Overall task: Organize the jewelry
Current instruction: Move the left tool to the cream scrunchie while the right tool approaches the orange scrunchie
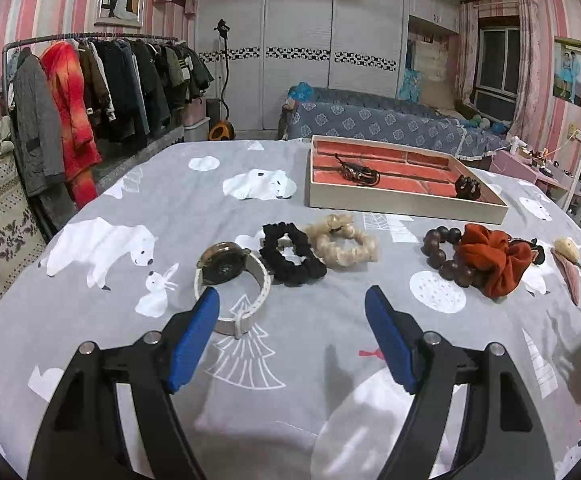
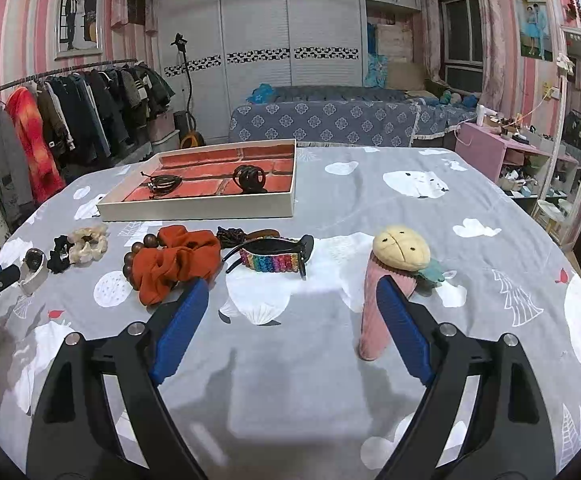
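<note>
- The left gripper (image 1: 292,300) hangs low in its own view, fingers spread wide and holding nothing, above the grey printed bed cover (image 1: 310,352).
- The right gripper (image 2: 292,292) is likewise spread and empty, low in the right wrist view.
- Just beyond the left gripper's left finger lies the watch (image 1: 232,280), left of centre: its dial faces up at the far end and the white strap loops back toward the camera, so its long axis runs near-to-far, leaning a little left.
- My judgement is that the watch is the next pick; close on the strap across its width, not on the dial, so it does not slip.
- Further on, mid-frame, sit the black scrunchie (image 1: 290,258) and the beige scrunchie (image 1: 342,244), touching side by side.
- To the right lie the wooden bead bracelet (image 1: 444,254) and the orange scrunchie (image 1: 494,262), overlapping.
- In the right wrist view, a pink hair clip with a plush top (image 2: 386,280) lies beside the right finger, its long axis near-to-far; the rainbow band (image 2: 270,262) lies crosswise at centre.
- Farthest, in the upper middle, the tray (image 1: 406,200) holds two dark pieces; the rest remain outside it.
</note>
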The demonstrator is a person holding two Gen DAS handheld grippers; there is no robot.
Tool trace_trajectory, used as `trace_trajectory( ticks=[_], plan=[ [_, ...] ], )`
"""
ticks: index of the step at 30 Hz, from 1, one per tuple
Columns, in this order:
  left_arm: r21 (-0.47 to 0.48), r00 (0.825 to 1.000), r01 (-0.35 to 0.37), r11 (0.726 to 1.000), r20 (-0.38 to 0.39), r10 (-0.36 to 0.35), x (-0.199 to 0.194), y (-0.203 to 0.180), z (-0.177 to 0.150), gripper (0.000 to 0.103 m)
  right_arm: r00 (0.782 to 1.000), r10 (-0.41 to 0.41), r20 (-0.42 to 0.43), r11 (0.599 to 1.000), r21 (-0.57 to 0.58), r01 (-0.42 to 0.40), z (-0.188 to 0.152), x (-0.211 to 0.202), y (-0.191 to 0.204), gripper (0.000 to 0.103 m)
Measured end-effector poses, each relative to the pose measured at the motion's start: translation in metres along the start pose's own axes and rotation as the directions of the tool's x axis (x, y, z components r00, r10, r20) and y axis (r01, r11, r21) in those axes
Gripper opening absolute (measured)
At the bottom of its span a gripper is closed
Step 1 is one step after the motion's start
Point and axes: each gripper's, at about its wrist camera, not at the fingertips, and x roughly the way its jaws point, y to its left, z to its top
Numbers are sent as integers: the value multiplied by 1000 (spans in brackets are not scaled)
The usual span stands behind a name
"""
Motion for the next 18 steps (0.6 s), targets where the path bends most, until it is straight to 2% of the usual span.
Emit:
trace_trajectory(
  ticks=[13,18],
  plan=[
    [38,998,60,997,5,-60,7,-31,12,74,1000,-3,-24,1000,16,3,1,6,-7,85],
    [51,998,56,997,-6,-55,17,-44,16,74,1000,18,-26,999,29,-17,3,9,-4,85]
  ],
)
